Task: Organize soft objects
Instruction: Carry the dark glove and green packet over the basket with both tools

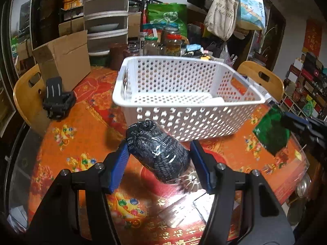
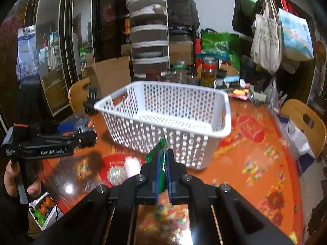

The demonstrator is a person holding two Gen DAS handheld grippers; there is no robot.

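A white perforated basket (image 1: 184, 120) stands on the red patterned tablecloth; it also shows in the right wrist view (image 2: 204, 128). My left gripper (image 1: 159, 153) is shut on a dark knitted bundle in clear wrap (image 1: 157, 151), held above the table just in front of the basket. My right gripper (image 2: 162, 159) is shut on a green soft packet (image 2: 157, 153), in front of the basket's near wall. The packet also shows in the left wrist view (image 1: 269, 130), at the basket's right. The left gripper and its bundle (image 2: 83, 124) appear at the left of the right wrist view.
A white soft item (image 2: 131, 166) and a round metal piece (image 2: 117, 175) lie on the table (image 2: 255, 163) in front of the basket. A cardboard box (image 1: 63, 57), a black stand (image 1: 56, 100), jars (image 1: 163, 45) and wooden chairs (image 1: 263, 77) surround the table.
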